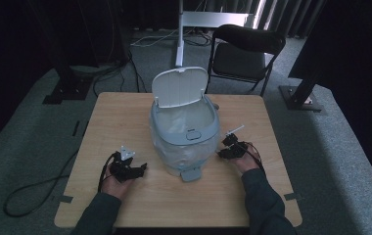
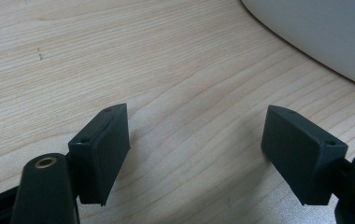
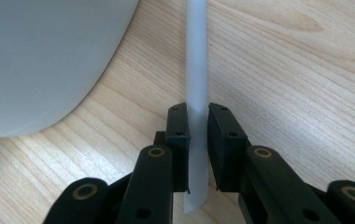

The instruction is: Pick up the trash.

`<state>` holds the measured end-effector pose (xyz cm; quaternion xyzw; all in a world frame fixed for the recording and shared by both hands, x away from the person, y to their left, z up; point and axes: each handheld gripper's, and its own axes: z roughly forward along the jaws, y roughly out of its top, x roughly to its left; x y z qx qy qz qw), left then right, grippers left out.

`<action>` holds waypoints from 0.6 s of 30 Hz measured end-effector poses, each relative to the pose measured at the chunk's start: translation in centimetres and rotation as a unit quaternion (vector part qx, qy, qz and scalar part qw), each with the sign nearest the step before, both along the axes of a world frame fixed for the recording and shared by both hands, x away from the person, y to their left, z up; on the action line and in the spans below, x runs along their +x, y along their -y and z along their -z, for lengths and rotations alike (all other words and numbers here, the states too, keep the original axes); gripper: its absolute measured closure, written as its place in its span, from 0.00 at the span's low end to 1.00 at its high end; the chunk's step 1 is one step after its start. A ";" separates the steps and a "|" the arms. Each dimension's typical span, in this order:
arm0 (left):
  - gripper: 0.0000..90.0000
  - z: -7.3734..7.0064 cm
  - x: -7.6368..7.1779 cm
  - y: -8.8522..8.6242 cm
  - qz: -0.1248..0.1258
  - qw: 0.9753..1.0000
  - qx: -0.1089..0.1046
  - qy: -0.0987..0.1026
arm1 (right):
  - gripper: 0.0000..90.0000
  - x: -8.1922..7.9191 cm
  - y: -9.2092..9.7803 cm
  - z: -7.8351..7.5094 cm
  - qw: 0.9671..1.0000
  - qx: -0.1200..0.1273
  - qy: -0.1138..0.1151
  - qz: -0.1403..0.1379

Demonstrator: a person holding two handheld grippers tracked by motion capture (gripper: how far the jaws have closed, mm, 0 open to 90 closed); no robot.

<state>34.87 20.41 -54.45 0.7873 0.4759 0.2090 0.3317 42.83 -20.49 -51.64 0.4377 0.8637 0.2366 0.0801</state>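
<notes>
Pinching a thin white strip (image 3: pixel 197 70) near its lower end beside the open bin (image 1: pixel 184 128), the right gripper (image 1: pixel 231 145) is being risked to slippage, while the left gripper (image 2: pixel 194 154) is being held wide open, empty, over the table (image 2: pixel 73 56).

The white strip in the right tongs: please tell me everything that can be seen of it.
The white strip is narrow, flat, straight and matte, perhaps plastic or paper; I cannot tell which. The right tongs are shut on it near its lower end, which looks cut at a slant below the jaws. The rest extends forward above the wooden table, beside the pale bin, apparently not touching it. In the high view it points up and away from the person.
</notes>
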 end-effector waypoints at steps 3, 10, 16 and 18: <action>0.26 0.0 0.0 0.0 0.000 1.000 0.000 0.000 | 0.88 -0.2 0.0 0.0 1.000 -0.008 0.003 -0.005; 0.26 0.0 0.0 0.0 -0.001 1.000 0.000 0.000 | 0.88 -1.2 0.4 -0.1 0.999 0.005 0.038 -0.008; 0.26 0.0 0.1 0.1 -0.001 1.000 0.001 -0.002 | 0.88 -2.2 1.1 -1.2 0.998 0.035 0.056 -0.007; 0.26 0.0 0.2 0.1 -0.001 1.000 0.000 -0.002 | 0.88 -2.5 1.4 -1.6 0.997 0.042 0.063 -0.004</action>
